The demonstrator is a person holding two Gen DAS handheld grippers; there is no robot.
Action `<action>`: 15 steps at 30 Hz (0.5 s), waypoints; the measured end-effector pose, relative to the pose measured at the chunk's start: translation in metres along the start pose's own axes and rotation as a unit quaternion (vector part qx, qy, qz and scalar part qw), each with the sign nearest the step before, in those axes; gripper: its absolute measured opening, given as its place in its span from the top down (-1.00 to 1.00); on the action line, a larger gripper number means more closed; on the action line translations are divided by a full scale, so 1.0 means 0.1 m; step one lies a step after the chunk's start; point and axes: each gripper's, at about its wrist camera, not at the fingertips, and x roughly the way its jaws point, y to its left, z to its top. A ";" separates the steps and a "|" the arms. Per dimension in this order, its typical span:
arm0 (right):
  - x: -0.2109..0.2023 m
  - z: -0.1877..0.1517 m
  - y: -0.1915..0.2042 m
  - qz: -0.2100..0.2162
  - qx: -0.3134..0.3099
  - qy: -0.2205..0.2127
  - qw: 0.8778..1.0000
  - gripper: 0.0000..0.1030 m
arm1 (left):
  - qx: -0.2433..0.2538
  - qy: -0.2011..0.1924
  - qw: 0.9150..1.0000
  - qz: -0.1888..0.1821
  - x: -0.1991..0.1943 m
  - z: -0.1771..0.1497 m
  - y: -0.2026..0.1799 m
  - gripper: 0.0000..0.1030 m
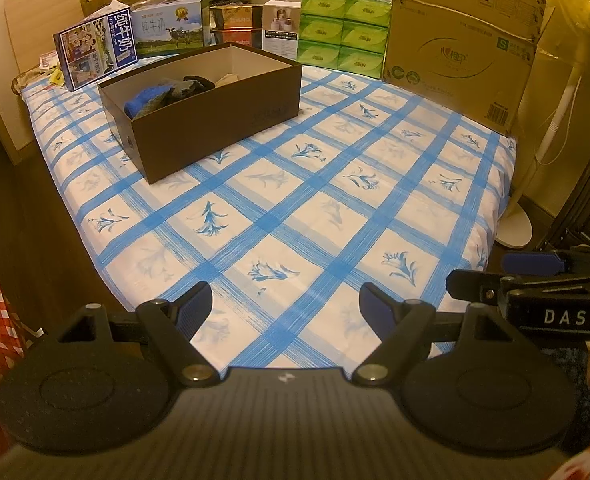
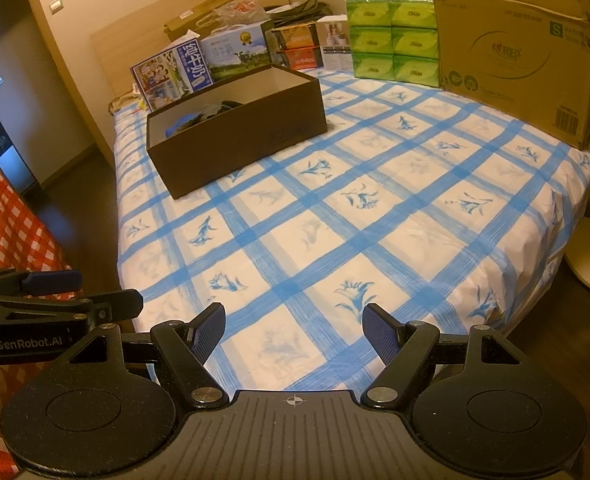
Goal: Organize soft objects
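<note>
Brown shoebox (image 1: 211,120) on the checked bed (image 1: 315,220) holds soft gloves (image 1: 163,98), while left gripper (image 1: 285,308) and right gripper (image 2: 293,330) hover, jaws apart, holding nothing.

I see a bed (image 1: 335,200) under a blue-checked sheet. Along its far edge I've got milk cartons (image 1: 95,52) at the left, green tissue packs (image 1: 343,28) in the middle, a big cardboard carton (image 1: 463,44) far right. Red-checked cloth (image 2: 11,224) near left, white fan stand (image 1: 535,168) right.
</note>
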 end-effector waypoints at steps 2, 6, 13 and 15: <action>0.00 0.00 0.00 0.001 0.000 -0.001 1.000 -0.46 | 0.000 0.000 1.000 0.000 0.00 0.00 0.00 -0.54; 0.01 0.00 0.01 0.001 0.000 0.000 1.000 -0.46 | 0.000 0.001 1.000 0.000 0.00 0.00 -0.01 -0.54; 0.01 0.00 0.02 0.001 0.001 0.000 1.000 -0.46 | -0.001 0.001 1.000 0.000 0.00 0.00 -0.01 -0.54; 0.01 0.00 0.02 0.001 0.000 -0.001 1.000 -0.46 | 0.000 0.001 1.000 0.000 0.00 0.00 -0.01 -0.54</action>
